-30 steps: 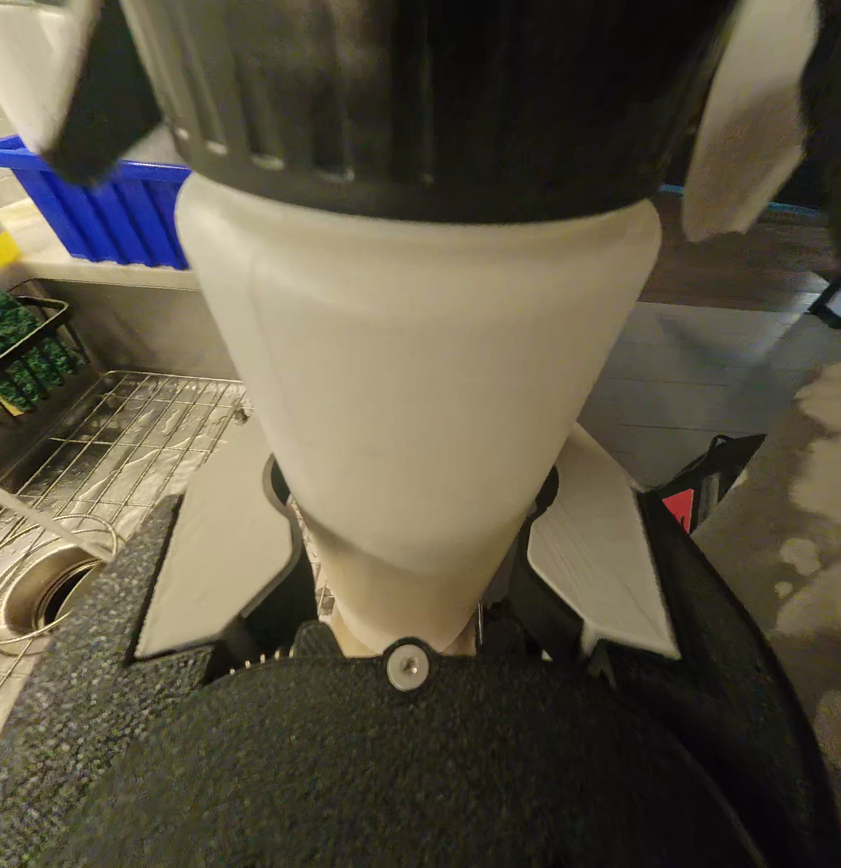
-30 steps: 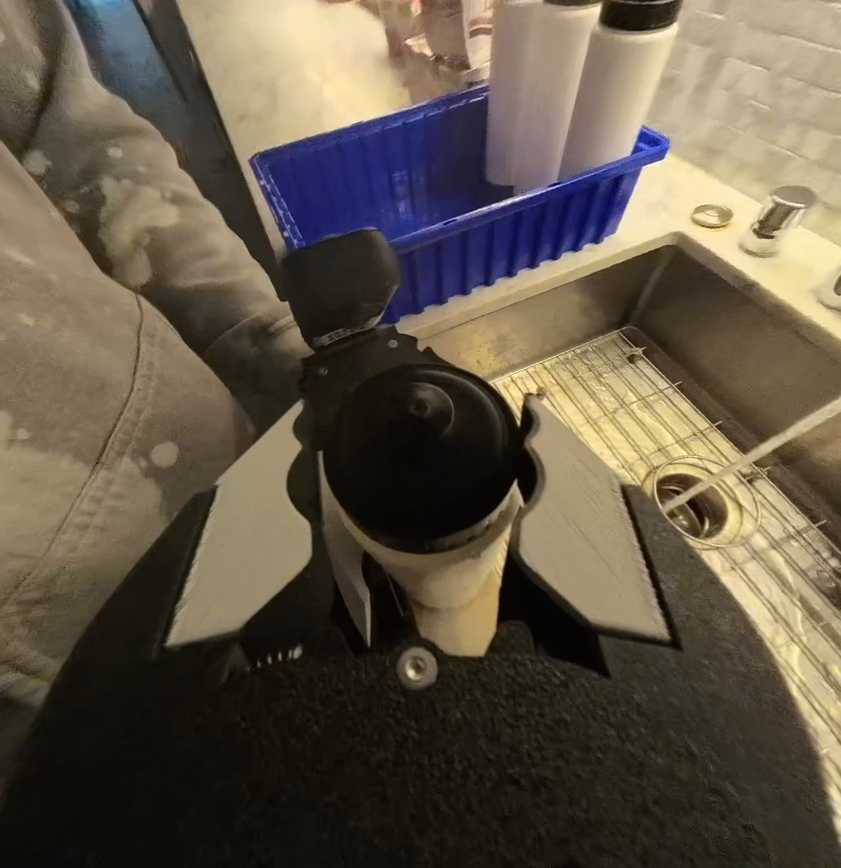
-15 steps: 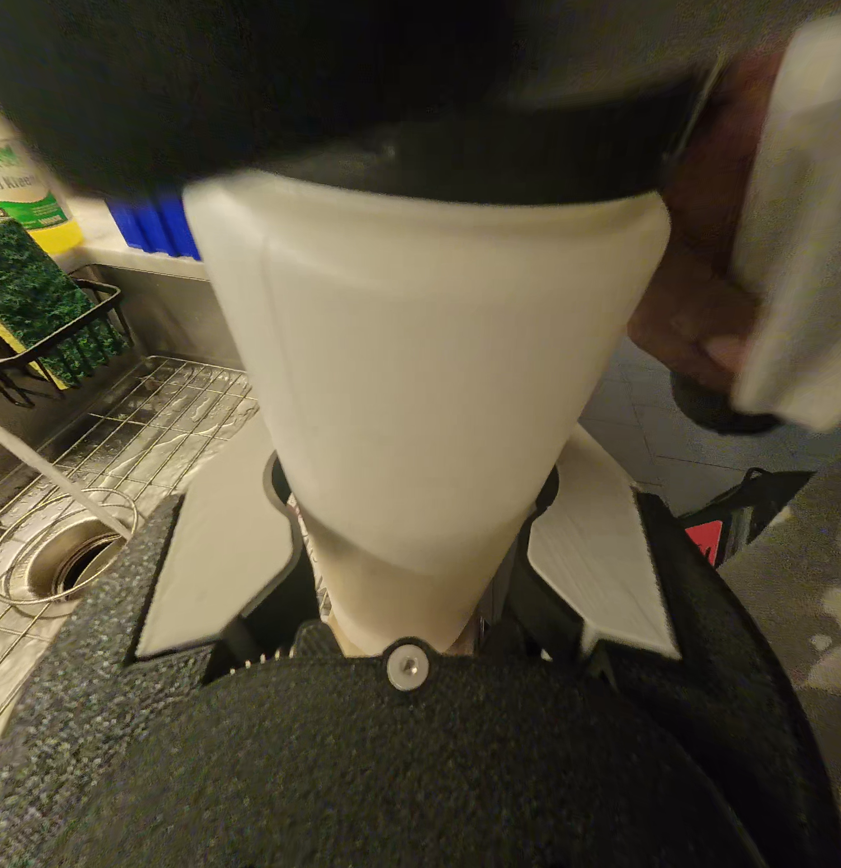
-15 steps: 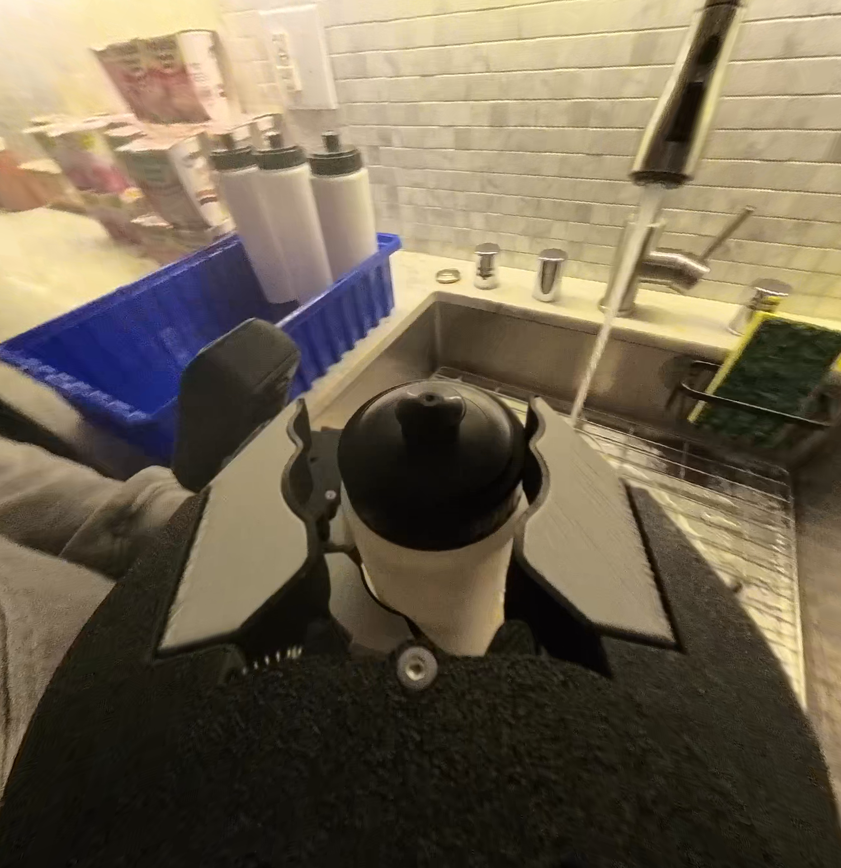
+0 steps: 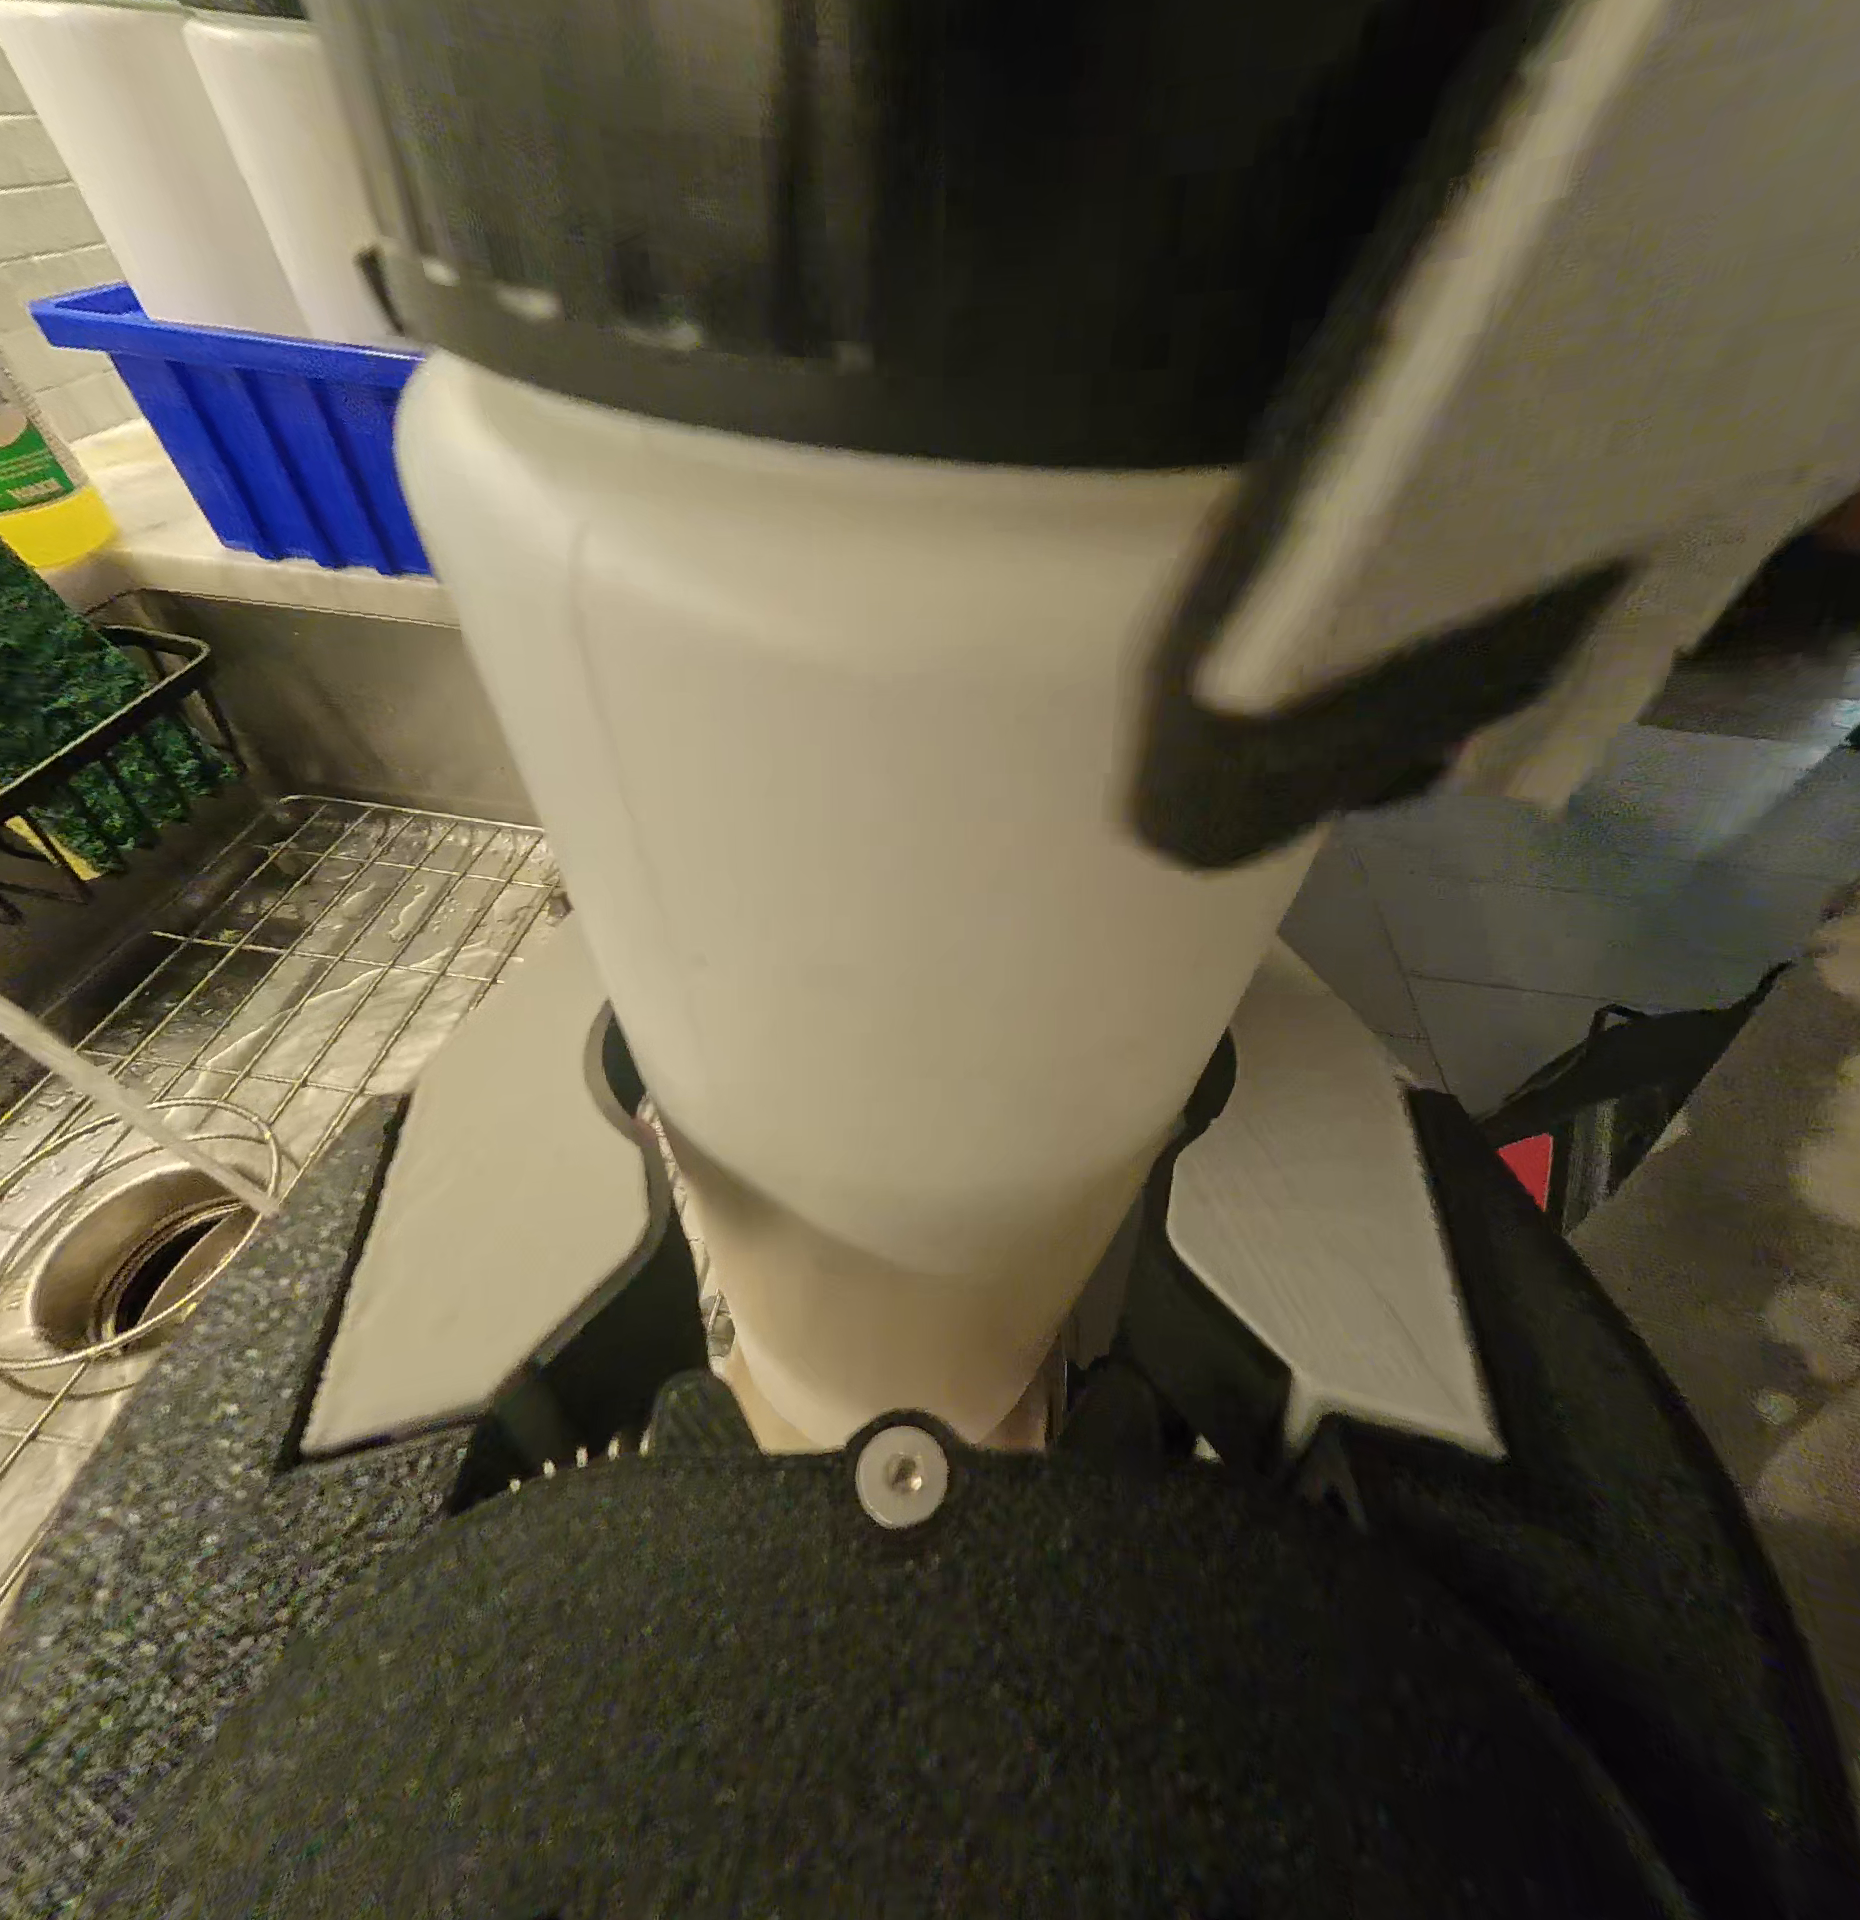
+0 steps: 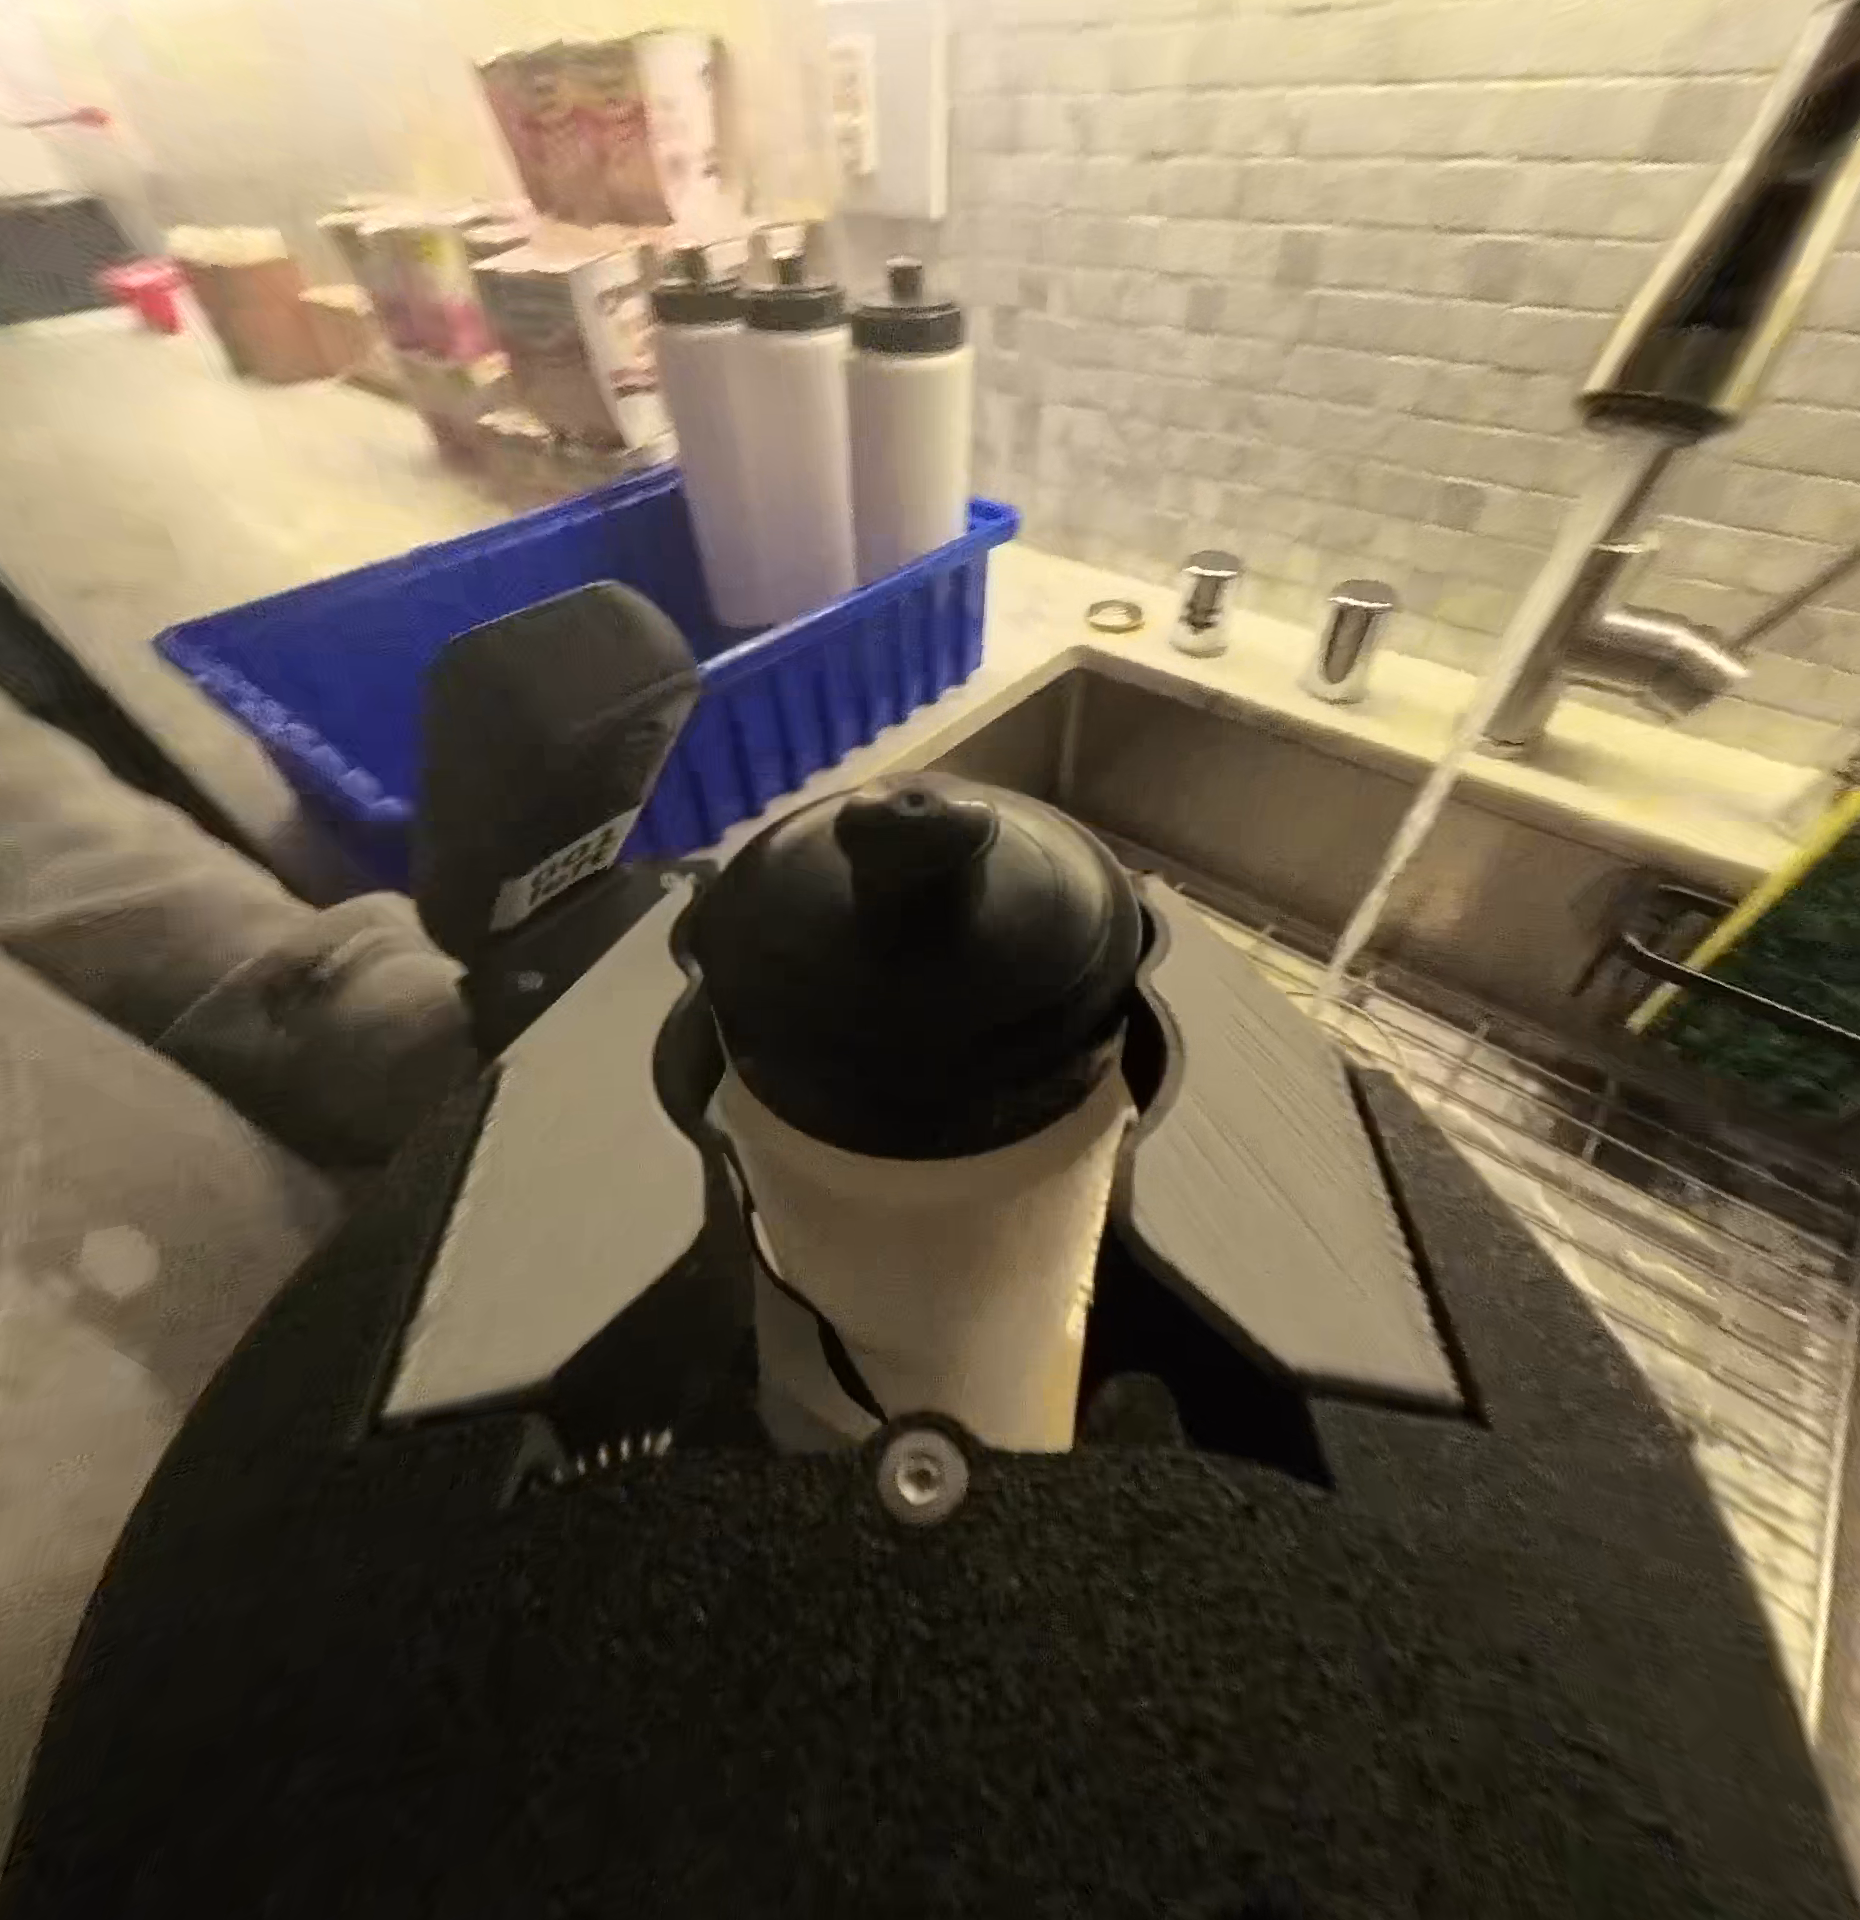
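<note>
Left claw (image 5: 910, 1122) clenched on white bottle (image 5: 853, 831) body | right claw (image 6: 921, 1023) clamped round black cap (image 6: 915, 956) | I judge: light, smooth plastic, slippery wet.

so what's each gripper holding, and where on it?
Same white bottle: the left gripper clamps its lower body, and the right gripper clamps the black cap.

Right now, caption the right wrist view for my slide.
Right tool grips bottle cap beside running tap.
</note>
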Demonstrator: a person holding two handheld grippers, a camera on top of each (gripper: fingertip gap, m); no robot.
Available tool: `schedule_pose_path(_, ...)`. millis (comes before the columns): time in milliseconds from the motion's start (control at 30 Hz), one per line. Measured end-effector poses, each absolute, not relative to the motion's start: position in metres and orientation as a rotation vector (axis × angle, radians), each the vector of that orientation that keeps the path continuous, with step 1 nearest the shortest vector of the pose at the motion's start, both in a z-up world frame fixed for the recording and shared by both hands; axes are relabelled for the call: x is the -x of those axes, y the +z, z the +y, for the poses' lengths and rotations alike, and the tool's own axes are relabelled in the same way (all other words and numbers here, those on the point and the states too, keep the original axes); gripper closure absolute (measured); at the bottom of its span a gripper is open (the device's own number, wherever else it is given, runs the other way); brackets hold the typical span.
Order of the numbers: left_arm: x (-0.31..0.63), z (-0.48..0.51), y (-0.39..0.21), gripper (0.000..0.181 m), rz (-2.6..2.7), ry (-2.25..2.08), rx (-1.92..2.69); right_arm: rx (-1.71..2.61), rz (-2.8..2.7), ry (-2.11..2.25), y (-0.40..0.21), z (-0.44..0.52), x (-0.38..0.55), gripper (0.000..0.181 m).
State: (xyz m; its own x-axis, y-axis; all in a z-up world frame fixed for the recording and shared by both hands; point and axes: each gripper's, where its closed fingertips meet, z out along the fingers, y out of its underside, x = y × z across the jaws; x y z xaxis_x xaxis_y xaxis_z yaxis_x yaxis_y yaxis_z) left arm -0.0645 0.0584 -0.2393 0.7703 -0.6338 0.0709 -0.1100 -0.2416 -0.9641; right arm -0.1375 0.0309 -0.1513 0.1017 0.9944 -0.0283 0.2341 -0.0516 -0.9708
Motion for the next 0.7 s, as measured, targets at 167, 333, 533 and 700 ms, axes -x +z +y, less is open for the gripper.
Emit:
schedule_pose_path(167,0.065,0.059,-0.239,0.077,0.567,-0.528,1.776,1.574,-0.956,0.832,-0.15,0.042,0.134,0.104)
schedule_pose_path(333,0.065,0.059,-0.239,0.077,0.568,-0.531,1.78,1.599,-1.089,0.884,-0.152,0.037,0.135,0.103)
schedule_pose_path(533,0.064,0.056,-0.239,0.077,0.611,-0.565,1.78,1.441,-1.605,1.199,-0.15,0.023,0.135,0.082)
schedule_pose_path(700,0.063,0.053,-0.24,0.077,0.657,-0.597,1.783,1.305,-1.994,1.386,-0.161,-0.002,0.132,0.091)
